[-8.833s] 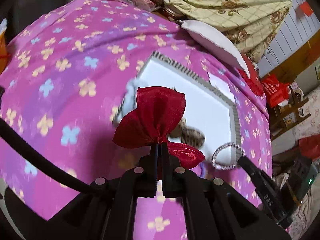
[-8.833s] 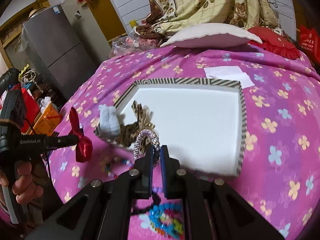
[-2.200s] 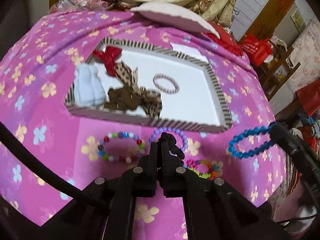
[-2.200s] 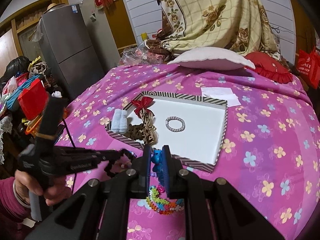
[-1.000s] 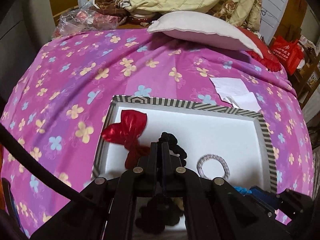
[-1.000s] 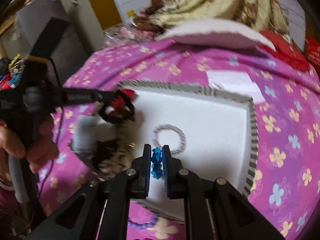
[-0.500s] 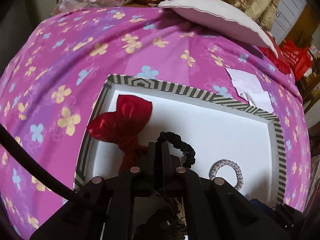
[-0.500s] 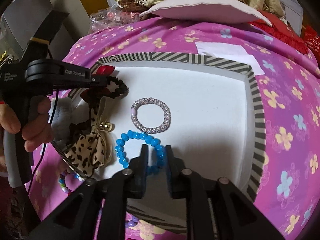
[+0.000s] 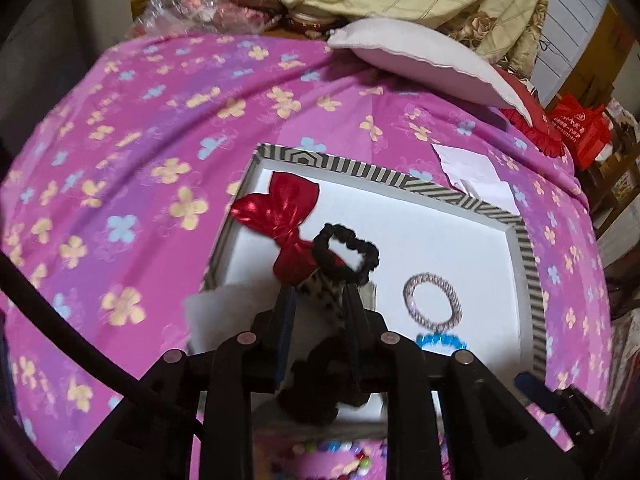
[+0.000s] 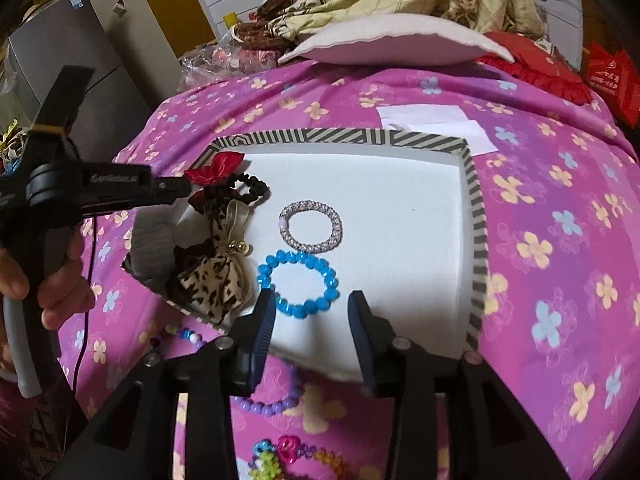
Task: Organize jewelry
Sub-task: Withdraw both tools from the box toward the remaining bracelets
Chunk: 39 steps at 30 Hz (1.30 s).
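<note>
A white tray with a striped rim lies on the pink flowered cloth. In it are a red bow, a black scrunchie, a leopard-print bow, a silver bracelet and a blue bead bracelet. My left gripper is open just behind the scrunchie. My right gripper is open, its fingers either side of the blue bracelet's near edge.
On the cloth in front of the tray lie a purple bead bracelet, a multicoloured bead bracelet and a bright plastic one. A white pillow, paper sheets and piled blankets lie behind the tray.
My left gripper has opened and let the black scrunchie drop by the red bow. My right gripper has opened wider and drawn back from the blue bracelet lying in the tray.
</note>
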Tool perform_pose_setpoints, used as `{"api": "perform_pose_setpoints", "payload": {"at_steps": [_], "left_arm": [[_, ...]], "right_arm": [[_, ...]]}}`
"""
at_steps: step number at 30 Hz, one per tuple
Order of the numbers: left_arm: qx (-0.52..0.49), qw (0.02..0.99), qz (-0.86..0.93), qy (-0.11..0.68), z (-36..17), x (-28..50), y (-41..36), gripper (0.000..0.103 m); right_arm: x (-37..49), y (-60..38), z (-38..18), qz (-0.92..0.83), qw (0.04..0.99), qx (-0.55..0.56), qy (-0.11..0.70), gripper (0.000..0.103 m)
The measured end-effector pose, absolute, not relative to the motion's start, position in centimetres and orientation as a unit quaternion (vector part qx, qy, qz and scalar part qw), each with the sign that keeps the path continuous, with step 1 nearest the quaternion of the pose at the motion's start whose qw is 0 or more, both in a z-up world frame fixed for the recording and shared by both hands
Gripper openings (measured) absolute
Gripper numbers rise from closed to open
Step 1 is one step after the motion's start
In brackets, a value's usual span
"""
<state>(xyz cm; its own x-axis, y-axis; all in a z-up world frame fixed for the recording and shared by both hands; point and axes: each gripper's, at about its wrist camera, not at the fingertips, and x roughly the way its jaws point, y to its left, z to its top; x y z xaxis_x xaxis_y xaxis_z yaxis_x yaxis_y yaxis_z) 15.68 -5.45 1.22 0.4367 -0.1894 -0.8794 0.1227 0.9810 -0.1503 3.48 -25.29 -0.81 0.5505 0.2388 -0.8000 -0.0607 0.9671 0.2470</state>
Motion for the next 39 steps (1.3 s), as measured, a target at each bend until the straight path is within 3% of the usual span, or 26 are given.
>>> {"api": "perform_pose_setpoints", "payload": {"at_steps": [18, 39], "left_arm": [[0.036, 0.892, -0.08, 0.443, 3.8, 3.2, -5.3, 0.04], [0.037, 0.899, -0.081, 0.43, 3.7, -3.2, -5.0, 0.04]], "right_arm": [[-4.3, -23.6, 2.2, 0.078, 0.89, 0.094, 0.44, 0.048], [-9.9, -22.8, 4.4, 0.074, 0.901, 0.093, 0.418, 0.055]]}}
